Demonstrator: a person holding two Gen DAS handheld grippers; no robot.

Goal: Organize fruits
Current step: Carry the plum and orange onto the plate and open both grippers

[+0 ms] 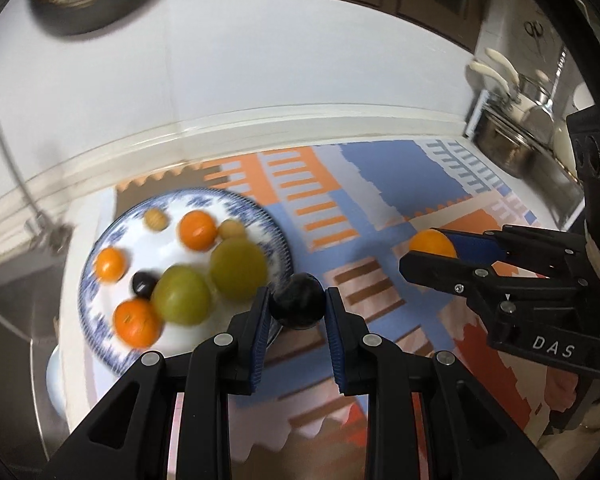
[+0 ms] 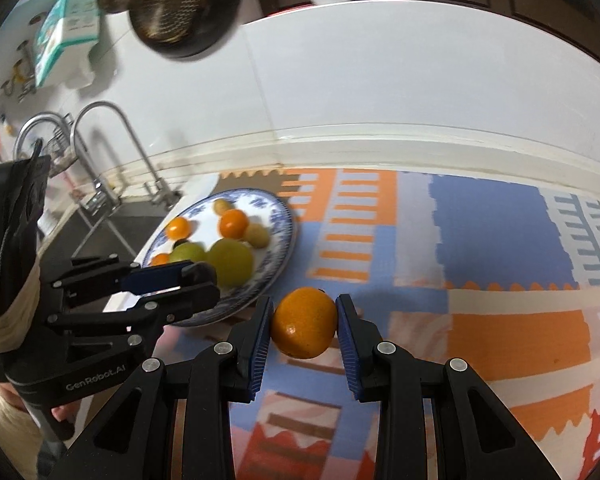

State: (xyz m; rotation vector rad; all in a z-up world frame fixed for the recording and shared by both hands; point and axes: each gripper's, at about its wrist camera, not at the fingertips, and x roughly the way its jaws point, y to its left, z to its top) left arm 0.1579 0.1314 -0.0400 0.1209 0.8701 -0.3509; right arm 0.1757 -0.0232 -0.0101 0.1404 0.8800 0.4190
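My left gripper [image 1: 298, 306] is shut on a dark plum [image 1: 297, 300], held just right of the blue-and-white plate [image 1: 236, 202]. The plate holds three oranges [image 1: 198, 230], two green fruits [image 1: 238, 269], a small dark fruit [image 1: 143, 283] and two small tan fruits [image 1: 155, 219]. My right gripper [image 2: 304, 322] is shut on an orange [image 2: 304, 322], above the patterned mat right of the plate [image 2: 278, 210]. The right gripper also shows in the left wrist view [image 1: 432, 250] with its orange [image 1: 432, 245]. The left gripper shows in the right wrist view [image 2: 198, 280]; its plum is hidden there.
A patterned orange, blue and white mat [image 2: 480, 232] covers the counter. A sink with a curved tap [image 2: 112, 152] lies left of the plate. Pots and utensils [image 1: 516, 120] stand at the far right. A white wall runs behind the counter.
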